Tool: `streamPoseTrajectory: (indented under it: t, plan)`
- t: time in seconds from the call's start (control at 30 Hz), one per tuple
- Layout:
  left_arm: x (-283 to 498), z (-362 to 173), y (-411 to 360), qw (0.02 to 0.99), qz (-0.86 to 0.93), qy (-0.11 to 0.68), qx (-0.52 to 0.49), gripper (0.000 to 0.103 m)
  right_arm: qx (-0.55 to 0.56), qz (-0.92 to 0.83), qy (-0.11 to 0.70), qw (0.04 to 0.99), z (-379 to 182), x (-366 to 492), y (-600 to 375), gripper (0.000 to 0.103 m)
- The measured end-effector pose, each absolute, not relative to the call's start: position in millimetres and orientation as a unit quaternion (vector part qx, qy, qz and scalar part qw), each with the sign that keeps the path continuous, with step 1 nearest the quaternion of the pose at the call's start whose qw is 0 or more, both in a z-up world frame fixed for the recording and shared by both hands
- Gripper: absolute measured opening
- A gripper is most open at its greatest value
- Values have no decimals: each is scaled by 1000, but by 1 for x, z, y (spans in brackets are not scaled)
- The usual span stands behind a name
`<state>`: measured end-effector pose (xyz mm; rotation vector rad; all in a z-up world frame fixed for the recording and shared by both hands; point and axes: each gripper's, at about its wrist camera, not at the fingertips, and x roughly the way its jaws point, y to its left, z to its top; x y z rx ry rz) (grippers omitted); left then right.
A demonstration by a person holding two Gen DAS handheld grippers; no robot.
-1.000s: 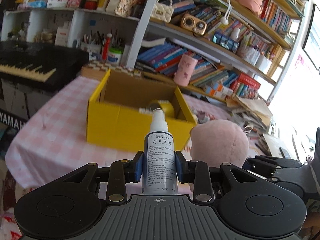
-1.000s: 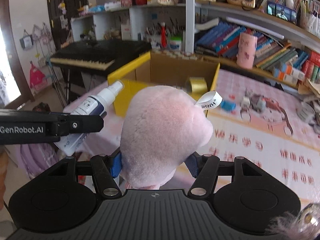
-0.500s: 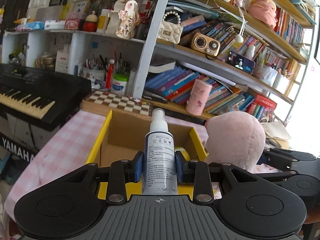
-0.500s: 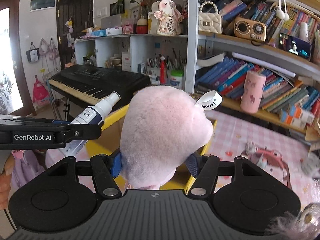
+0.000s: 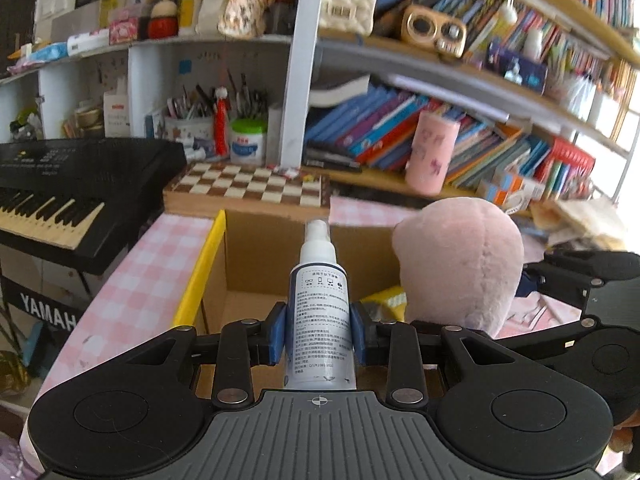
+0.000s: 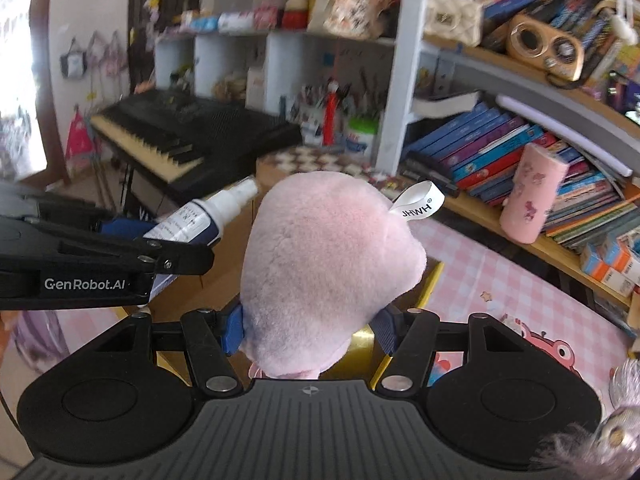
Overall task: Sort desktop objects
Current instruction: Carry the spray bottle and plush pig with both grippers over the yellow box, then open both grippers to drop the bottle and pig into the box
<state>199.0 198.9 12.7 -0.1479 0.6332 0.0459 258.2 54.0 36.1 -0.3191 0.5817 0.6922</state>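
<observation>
Left gripper (image 5: 319, 332) jaws clamp the spray bottle (image 5: 320, 312); right gripper (image 6: 310, 328) jaws squeeze the pink plush (image 6: 324, 272).

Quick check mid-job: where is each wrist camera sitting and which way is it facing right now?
Left wrist: behind the left gripper, angled down into the yellow box and toward the bookshelf; its pads clamp a spray bottle.
Right wrist: behind the right gripper, facing the same shelf; its pads squeeze a pink plush toy.
Shared: each shows the other gripper and its load, plus the keyboard and pink cup.
</observation>
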Motion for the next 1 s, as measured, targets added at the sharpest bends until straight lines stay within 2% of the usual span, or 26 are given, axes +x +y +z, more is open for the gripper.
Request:
streamPoseTrajectory:
  t: [0.3,0.77,1.0]
  plan:
    - [215,-8,201,933,40,351,-65,31,-186,361,327,853,4,279,67,60]
    - [220,-21,206,920,67,382,-57,31,-204,394,331,833,3,307,83,60]
    - [212,-7,211,936,87,337,-61,34,-198,397,322,837,14,333,96,60]
